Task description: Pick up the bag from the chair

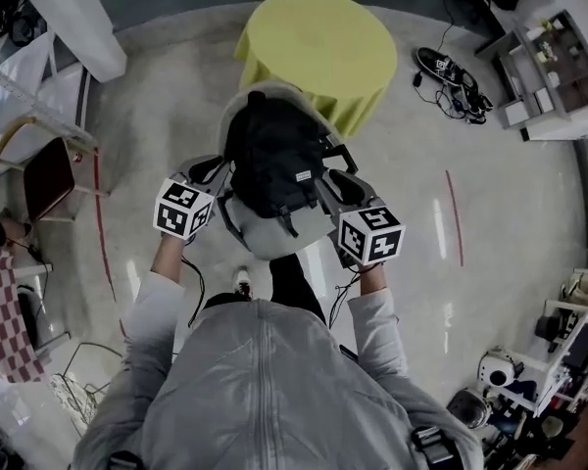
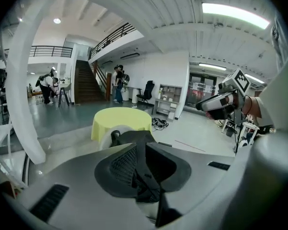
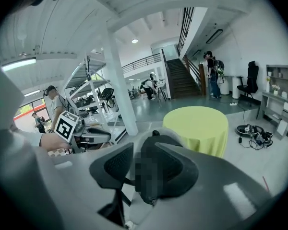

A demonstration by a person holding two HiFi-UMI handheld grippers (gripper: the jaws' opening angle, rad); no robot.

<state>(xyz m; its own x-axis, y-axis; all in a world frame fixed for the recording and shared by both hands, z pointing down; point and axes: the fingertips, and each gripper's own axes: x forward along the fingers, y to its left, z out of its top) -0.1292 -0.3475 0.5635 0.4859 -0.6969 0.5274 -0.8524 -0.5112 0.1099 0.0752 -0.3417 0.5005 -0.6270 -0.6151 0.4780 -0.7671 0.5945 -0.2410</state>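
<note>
A black backpack (image 1: 274, 160) sits upright on a pale grey chair (image 1: 274, 235) right in front of me. My left gripper (image 1: 225, 176) is against the bag's left side and my right gripper (image 1: 331, 180) against its right side. In the left gripper view the jaws (image 2: 143, 169) stand close together with a black strap of the bag (image 2: 134, 139) running between them. In the right gripper view the right gripper (image 3: 145, 174) is also nearly closed around dark bag material (image 3: 159, 143); a mosaic patch covers the gap. The bag rests on the seat.
A round table with a yellow cloth (image 1: 318, 42) stands just behind the chair. A red-seated chair (image 1: 49, 179) and a white column (image 1: 73, 18) are to the left. Cables and shoes (image 1: 453, 78) lie on the floor near shelves (image 1: 554, 71) at right.
</note>
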